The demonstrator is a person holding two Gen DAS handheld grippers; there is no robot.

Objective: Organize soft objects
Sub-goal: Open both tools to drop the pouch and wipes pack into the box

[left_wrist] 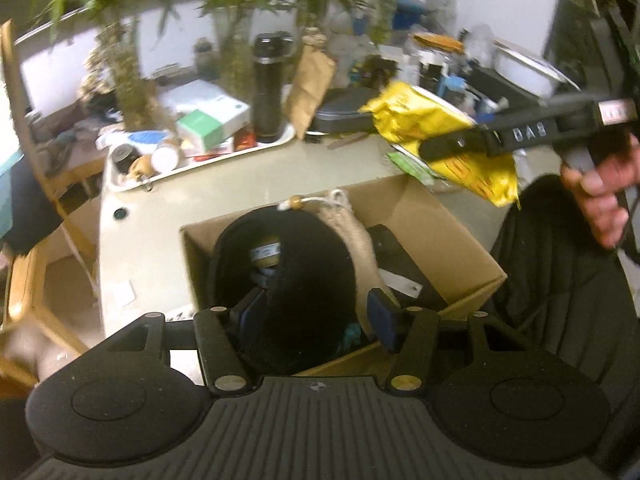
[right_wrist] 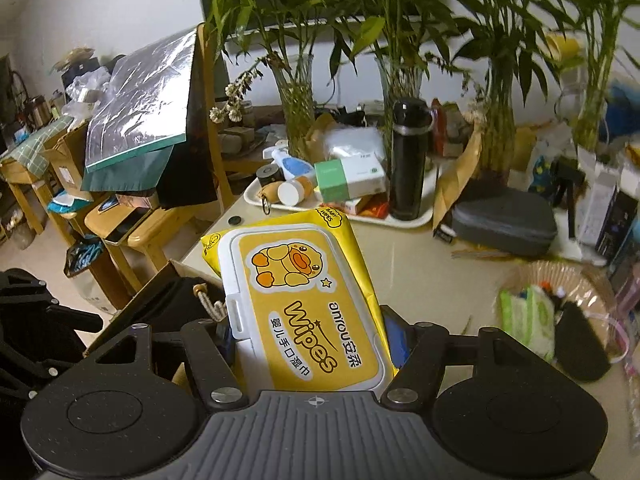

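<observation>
1. Wipes pack [right_wrist: 304,300], yellow with a white flip lid, pinched across its width by the right gripper [right_wrist: 316,344]; seen from the left wrist view hanging in the air beyond the far right corner of the cardboard box [left_wrist: 436,216].
2. Probably soft and crinkly in the wrapper, moderately heavy from damp sheets, stiffer at the lid; best held across the body near the lid, as now, since the foil ends would likely slip.
3. Left gripper [left_wrist: 316,312] over the box, jaws spread around a black soft item [left_wrist: 296,272] without pressing on it; beige drawstring pouch [left_wrist: 352,228] lies beside it.
4. Box already crowded: open room looks to remain only at the right side, above a dark flat thing.
5. Cardboard walls stand upright; tray [left_wrist: 200,164] with black bottle [left_wrist: 270,88] sits behind, well apart.
</observation>
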